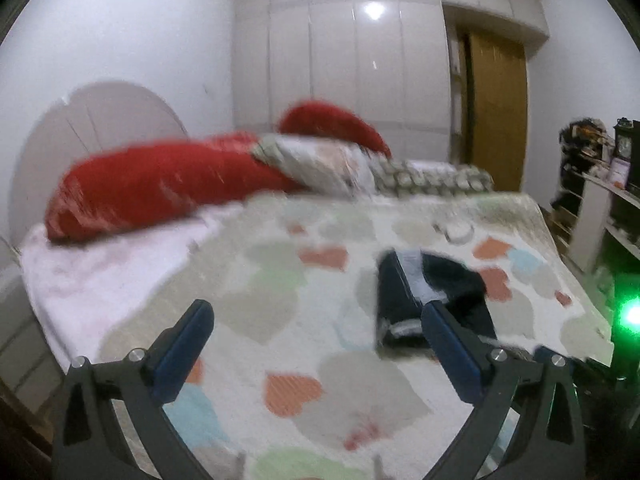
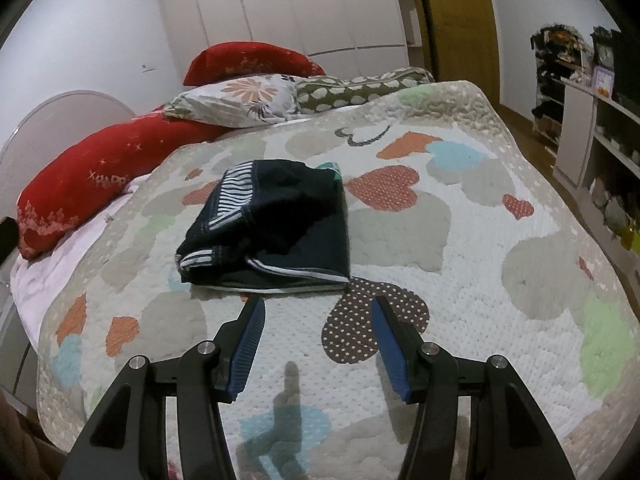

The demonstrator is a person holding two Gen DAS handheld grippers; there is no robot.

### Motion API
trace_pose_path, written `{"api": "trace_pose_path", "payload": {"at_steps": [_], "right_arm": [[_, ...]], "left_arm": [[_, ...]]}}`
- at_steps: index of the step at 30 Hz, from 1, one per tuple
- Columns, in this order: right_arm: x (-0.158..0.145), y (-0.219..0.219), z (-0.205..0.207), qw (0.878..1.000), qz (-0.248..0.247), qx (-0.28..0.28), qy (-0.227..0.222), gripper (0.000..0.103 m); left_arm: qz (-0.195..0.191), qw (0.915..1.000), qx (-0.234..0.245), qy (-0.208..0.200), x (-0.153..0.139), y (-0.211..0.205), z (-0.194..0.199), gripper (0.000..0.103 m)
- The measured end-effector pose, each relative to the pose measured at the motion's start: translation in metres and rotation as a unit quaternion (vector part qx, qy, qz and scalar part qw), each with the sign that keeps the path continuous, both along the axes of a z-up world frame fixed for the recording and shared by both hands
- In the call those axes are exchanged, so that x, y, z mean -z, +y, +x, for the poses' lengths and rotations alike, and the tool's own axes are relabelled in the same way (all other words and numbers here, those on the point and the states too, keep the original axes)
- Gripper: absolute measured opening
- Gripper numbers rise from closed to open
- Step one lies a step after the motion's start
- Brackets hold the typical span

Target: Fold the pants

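Dark navy pants (image 2: 276, 232) with white striped trim lie folded into a compact bundle on the heart-patterned quilt (image 2: 480, 272). My right gripper (image 2: 318, 306) stands open just in front of the bundle's near edge, with nothing between its blue pads. In the blurred left wrist view the same pants (image 1: 452, 284) lie ahead and to the right. My left gripper (image 1: 316, 308) is wide open above the quilt (image 1: 280, 280), empty, and its right finger (image 1: 452, 344) overlaps the bundle's near edge in the picture.
Red pillows (image 2: 112, 176) and a floral pillow (image 2: 244, 98) lie at the bed's head, against a rounded headboard (image 1: 104, 120). White wardrobes (image 1: 352, 60) and a wooden door (image 1: 496, 108) stand behind. Cluttered shelves (image 2: 592, 120) line the right side, past the bed's edge.
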State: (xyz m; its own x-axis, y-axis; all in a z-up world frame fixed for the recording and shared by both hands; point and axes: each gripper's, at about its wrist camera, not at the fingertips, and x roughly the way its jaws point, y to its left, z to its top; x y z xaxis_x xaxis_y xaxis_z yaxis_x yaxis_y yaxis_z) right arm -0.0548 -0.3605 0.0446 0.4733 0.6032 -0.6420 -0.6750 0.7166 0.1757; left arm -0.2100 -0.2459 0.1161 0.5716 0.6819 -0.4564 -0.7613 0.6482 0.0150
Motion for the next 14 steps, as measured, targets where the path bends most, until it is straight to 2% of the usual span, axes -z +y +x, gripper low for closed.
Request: {"api": "trace_pose_path", "payload": {"at_steps": [4,8,14], "right_arm": [[0.002,0.002,-0.003,1.000,-0.004,-0.008,0.002,0.062],[0.008,0.006,-0.007,1.000,-0.013,-0.017,0.003,0.062],[0.012,0.013,-0.010,0.999,-0.020,-0.029,0.005,0.063]], "left_arm": [[-0.074,0.9965,0.018,0.036,0.023,0.013,0.012,0.103],[-0.116,0.9922,0.020,0.042,0.036,0.021,0.014,0.103],[-0.129,0.9896,0.037,0.052,0.046,0.023,0.019,0.103]]}}
